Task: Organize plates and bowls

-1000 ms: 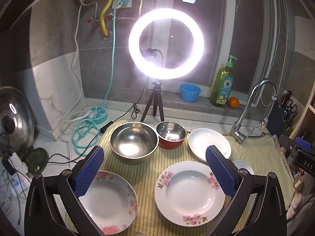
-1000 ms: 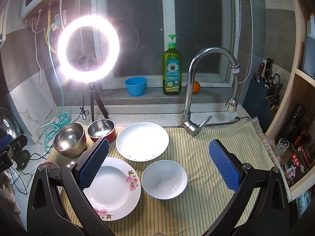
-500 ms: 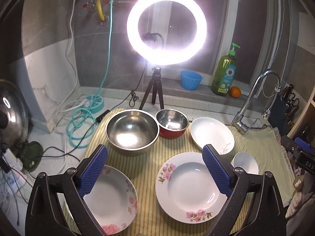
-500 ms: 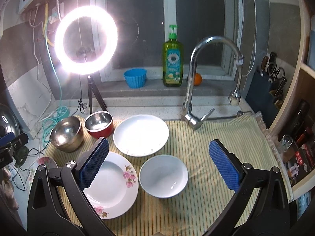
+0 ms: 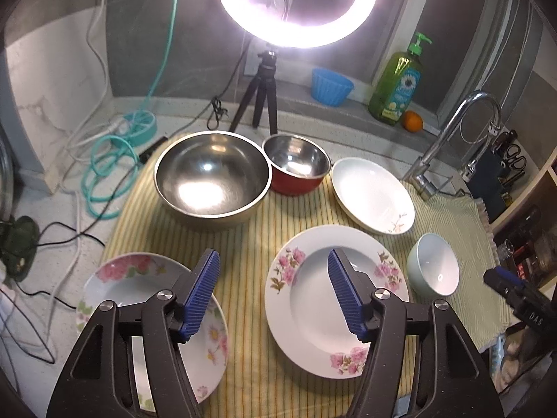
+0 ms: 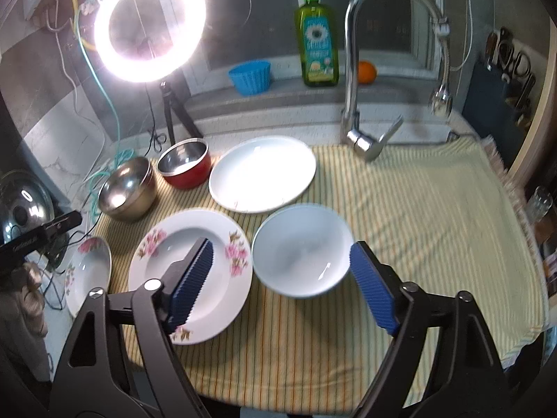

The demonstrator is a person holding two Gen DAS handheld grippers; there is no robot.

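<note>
Blue pads of my left claw hide part of the floral plate; both claws closing, empty, my right claw tilted down over the white bowl.

1. The left wrist view looks forward and steeply down from close above the striped cloth's near left part, toward the ring light at the worktop's back edge.
2. The right wrist view looks likewise from close above the cloth's near middle, facing the faucet.
3. Both share the centre flowered plate, white bowl and back edge.
</note>
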